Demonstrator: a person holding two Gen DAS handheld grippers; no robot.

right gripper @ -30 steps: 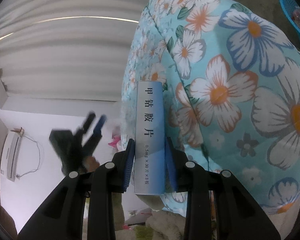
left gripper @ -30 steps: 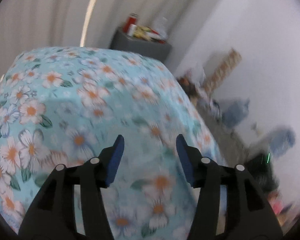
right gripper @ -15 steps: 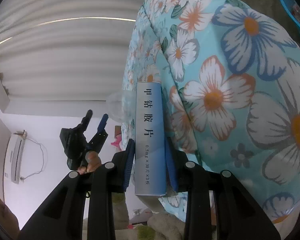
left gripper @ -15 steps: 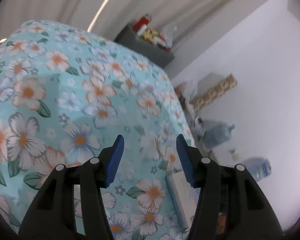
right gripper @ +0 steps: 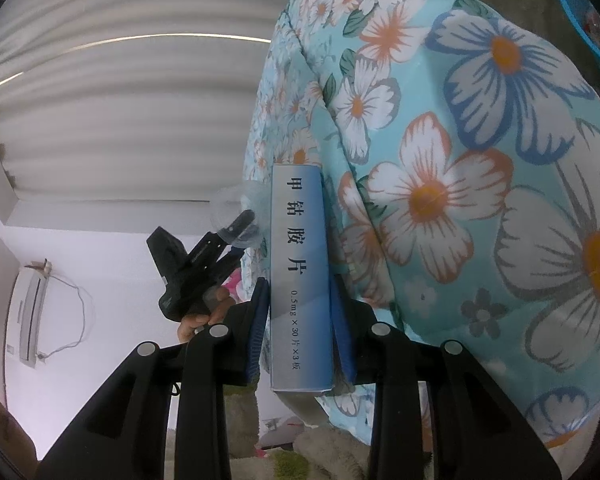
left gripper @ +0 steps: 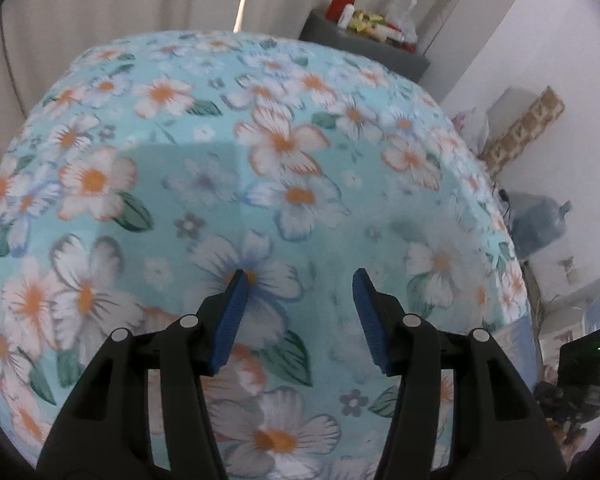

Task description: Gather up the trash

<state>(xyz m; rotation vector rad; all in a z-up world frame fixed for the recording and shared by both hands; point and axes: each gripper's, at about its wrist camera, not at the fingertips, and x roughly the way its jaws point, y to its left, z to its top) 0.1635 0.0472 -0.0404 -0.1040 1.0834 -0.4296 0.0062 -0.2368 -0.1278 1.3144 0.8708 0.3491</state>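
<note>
A: Ahead of your left hand-held gripper (left gripper: 298,312) the floral bedspread (left gripper: 260,168) fills nearly everything; nothing lies on it between the spread fingers, so you have free room straight down onto it.

B: And past the bedspread?

A: At its far right corner a grey cabinet (left gripper: 364,48) crowded with bottles blocks the way. Along its right edge, bags and boxes (left gripper: 540,224) line the wall, leaving little passage.

B: My right side?

A: The medicine box (right gripper: 300,276) fills your right hand-held gripper (right gripper: 300,320), close against the bedspread's side. To the bedspread's left, the other gripper sits in otherwise open air.
</note>
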